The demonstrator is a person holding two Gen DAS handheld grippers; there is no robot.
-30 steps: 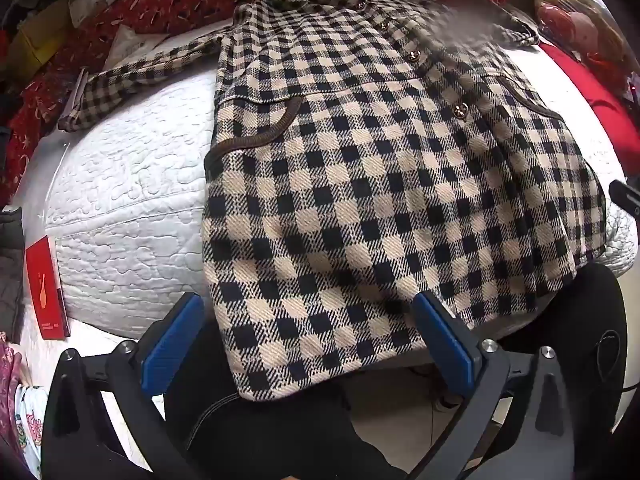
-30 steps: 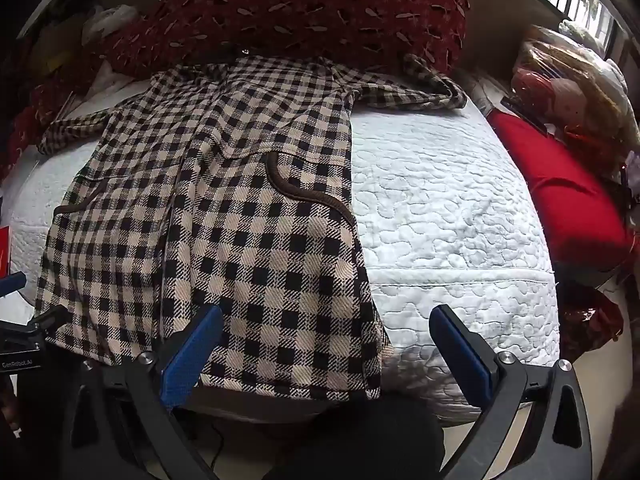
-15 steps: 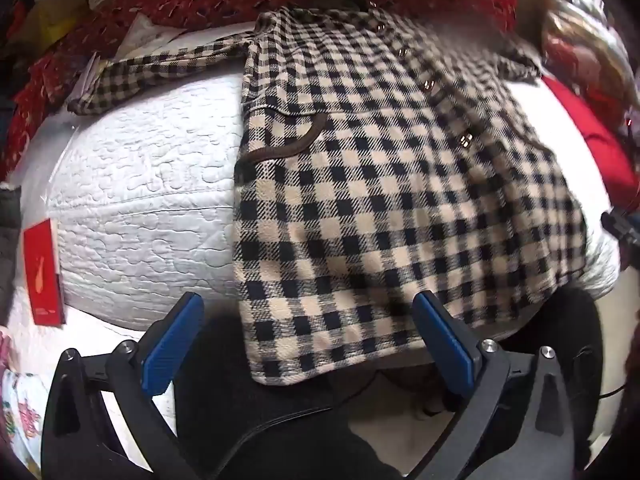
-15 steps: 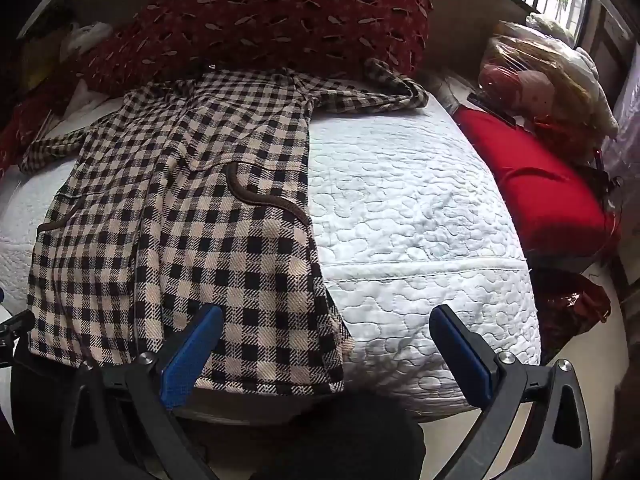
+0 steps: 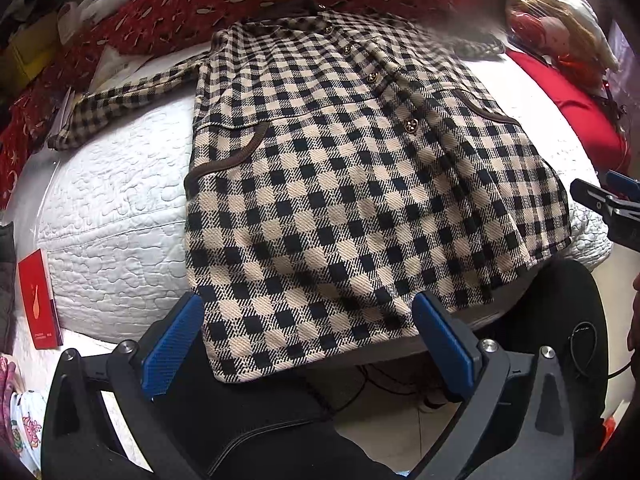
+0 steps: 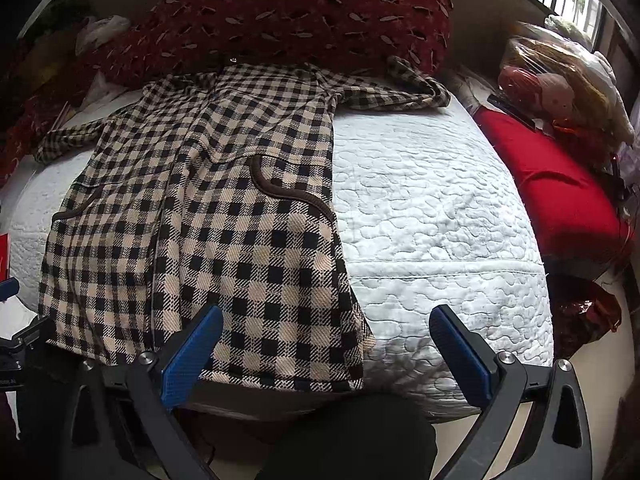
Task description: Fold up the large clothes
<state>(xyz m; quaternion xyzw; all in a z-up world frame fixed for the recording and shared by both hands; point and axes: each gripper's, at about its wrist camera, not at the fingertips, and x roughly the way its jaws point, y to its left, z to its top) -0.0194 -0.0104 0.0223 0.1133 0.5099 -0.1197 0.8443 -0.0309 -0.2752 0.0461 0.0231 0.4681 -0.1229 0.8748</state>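
Checked coat (image 5: 360, 184) lies face up and spread flat on white quilted mattress (image 6: 432, 200), collar toward the red patterned pillow (image 6: 304, 12), hem hanging over the mattress's near edge. Left of coat: one sleeve stretched out across the mattress. Left gripper (image 5: 308, 344) hovers at hem, jaws released, empty. Right gripper (image 6: 326, 354) at the hem's right corner, jaws likewise spread, gripping nothing. Judgement: pre-grasp stage, no fold made. Next move calls for both grippers closing on hem corners.
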